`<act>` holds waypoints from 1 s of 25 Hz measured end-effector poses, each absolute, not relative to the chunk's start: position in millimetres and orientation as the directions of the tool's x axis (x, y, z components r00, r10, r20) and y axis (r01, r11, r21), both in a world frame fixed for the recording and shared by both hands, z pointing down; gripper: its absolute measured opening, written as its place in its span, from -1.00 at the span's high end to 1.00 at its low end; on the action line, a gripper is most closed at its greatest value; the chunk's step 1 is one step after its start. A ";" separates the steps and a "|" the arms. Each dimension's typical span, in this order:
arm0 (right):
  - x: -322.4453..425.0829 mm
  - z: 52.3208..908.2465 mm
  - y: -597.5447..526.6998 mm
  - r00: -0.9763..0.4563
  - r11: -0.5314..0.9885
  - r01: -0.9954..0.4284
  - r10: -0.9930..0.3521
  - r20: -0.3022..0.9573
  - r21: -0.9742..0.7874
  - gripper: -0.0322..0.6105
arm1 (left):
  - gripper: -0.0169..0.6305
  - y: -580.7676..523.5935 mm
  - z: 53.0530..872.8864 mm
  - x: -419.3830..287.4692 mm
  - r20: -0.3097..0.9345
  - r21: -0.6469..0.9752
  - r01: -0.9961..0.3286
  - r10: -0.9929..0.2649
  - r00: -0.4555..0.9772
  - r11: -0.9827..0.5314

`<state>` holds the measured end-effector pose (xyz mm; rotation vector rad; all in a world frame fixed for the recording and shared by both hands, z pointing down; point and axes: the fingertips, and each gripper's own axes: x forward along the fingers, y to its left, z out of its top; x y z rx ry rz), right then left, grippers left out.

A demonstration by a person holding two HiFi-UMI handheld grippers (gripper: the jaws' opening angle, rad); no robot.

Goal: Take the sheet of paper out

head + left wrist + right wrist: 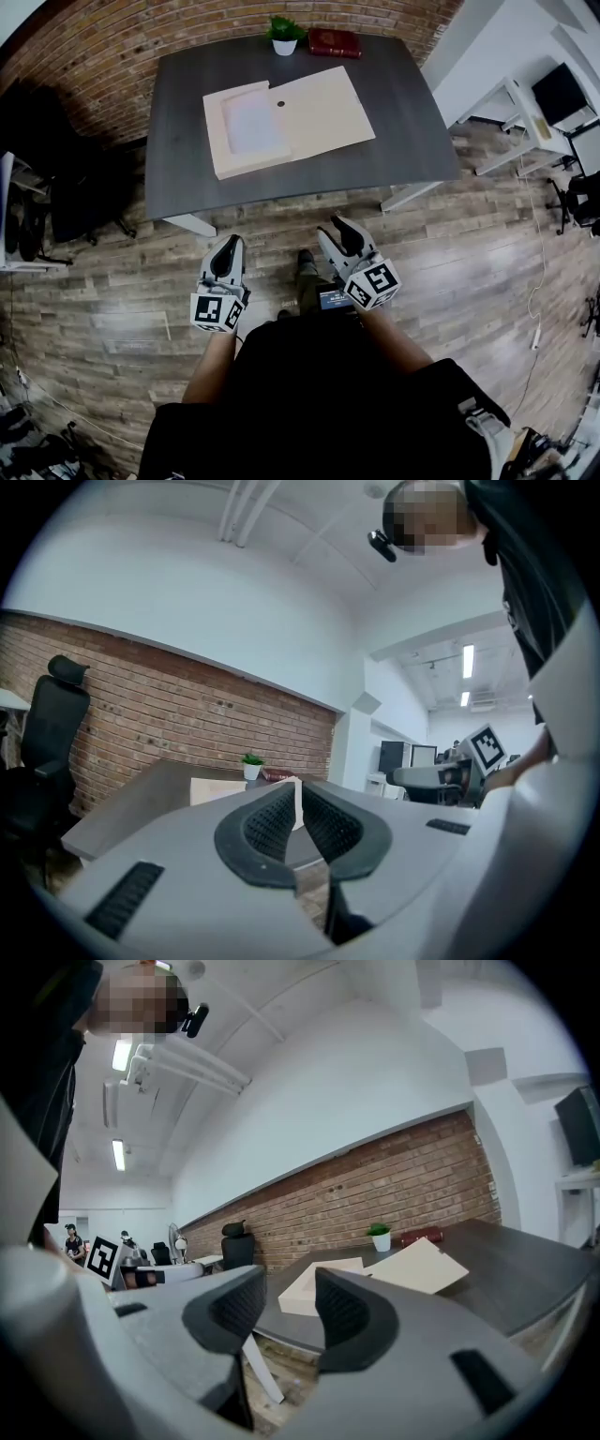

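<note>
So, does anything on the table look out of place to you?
Yes: the lid sits skewed, slid off to the right of the wooden box, leaving the white sheet inside exposed. Nothing else stands out.

Matt grey table (398,122), pale smooth wooden box (217,141).
</note>
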<state>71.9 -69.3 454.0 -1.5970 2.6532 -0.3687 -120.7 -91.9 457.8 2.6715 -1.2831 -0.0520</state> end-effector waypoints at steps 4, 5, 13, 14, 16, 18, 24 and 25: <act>86.4 451.0 -123.6 -0.511 0.483 -0.847 -0.855 0.089 -0.220 0.38 | 0.90 -139.2 452.7 -108.5 0.057 0.158 -0.797 -0.801 0.596 -0.583; 91.1 451.6 -135.7 -0.520 0.492 -0.842 -0.849 0.090 -0.221 0.38 | 0.90 -149.7 452.3 -104.9 0.059 0.158 -0.805 -0.808 0.586 -0.572; 102.4 461.0 -225.9 -0.631 0.594 -0.766 -0.767 0.115 -0.246 0.38 | 0.90 -232.7 456.5 -84.7 0.093 0.188 -0.858 -0.861 0.501 -0.479; 102.0 461.7 -236.5 -0.643 0.605 -0.756 -0.757 0.114 -0.250 0.38 | 0.90 -242.6 456.6 -84.0 0.093 0.193 -0.863 -0.867 0.490 -0.467; 101.4 464.6 -255.5 -0.666 0.627 -0.737 -0.737 0.117 -0.252 0.38 | 0.90 -259.3 456.0 -82.4 0.092 0.192 -0.872 -0.877 0.472 -0.450; 102.1 468.1 -274.3 -0.679 0.639 -0.727 -0.723 0.125 -0.250 0.38 | 0.90 -274.3 455.2 -80.7 0.093 0.183 -0.878 -0.882 0.463 -0.442; 99.9 485.8 -330.5 -0.673 0.625 -0.733 -0.722 0.158 -0.268 0.38 | 0.90 -326.2 466.9 -84.3 0.134 0.152 -0.880 -0.873 0.470 -0.450; 96.1 489.5 -339.3 -0.672 0.622 -0.735 -0.722 0.167 -0.269 0.38 | 0.90 -335.1 471.1 -87.9 0.141 0.149 -0.878 -0.869 0.474 -0.454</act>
